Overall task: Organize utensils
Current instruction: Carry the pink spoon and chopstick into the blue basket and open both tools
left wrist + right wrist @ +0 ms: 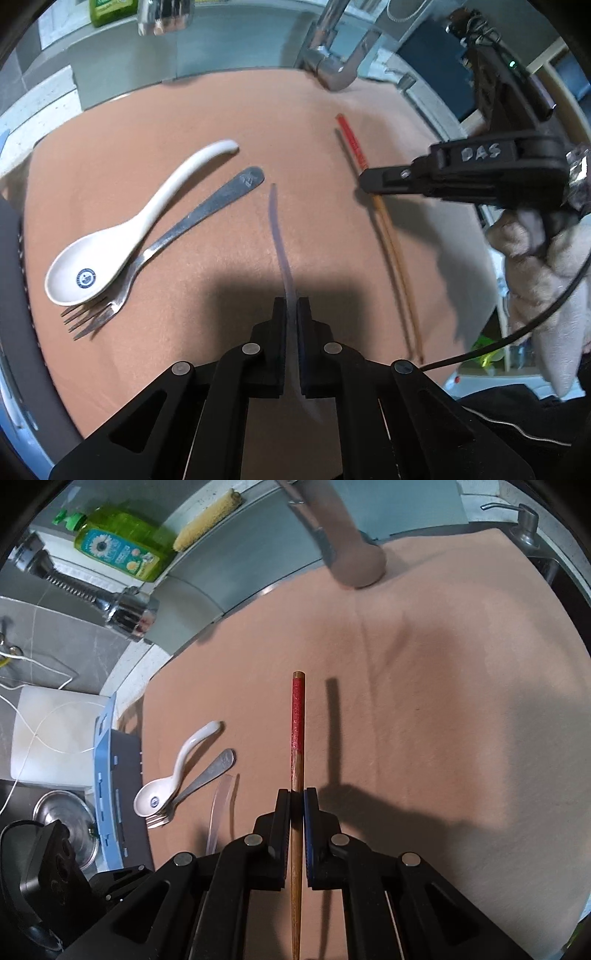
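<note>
**Kitchen counter, peach mat: each gripper clamped on one long utensil**

Peach-coloured mat (pixel 443 701) laid over a counter by a steel sink; chrome faucet (pixel 332 62) at the far edge, green dish-soap bottle (pixel 118 548) behind it, soap pump (pixel 526 520) at the far right corner.

Count: one white ceramic spoon (pixel 110 251), one metal fork (pixel 177 236), one clear plastic strip (pixel 279 236), one wooden chopstick (pixel 297 738) with a red upper part. Spoon bowl sits on the fork's neck, handles splayed apart.

Hard to read: the clear strip is motion-blurred in the left wrist view and can't be identified further. In that view the chopstick looks doubled from blur. Chopstick's lower end is cut off by the right wrist frame's bottom edge.

Left gripper (pixel 291 306): pointing steeply down at the mat, jaws pressed together on the clear strip, which runs forward from the pads. Right gripper (pixel 297 801): also angled steeply down, jaws closed on the chopstick's wooden shaft, red end pointing away. A hand (pixel 543 266) wraps the right gripper's handle, well right of the spoon and fork.
</note>
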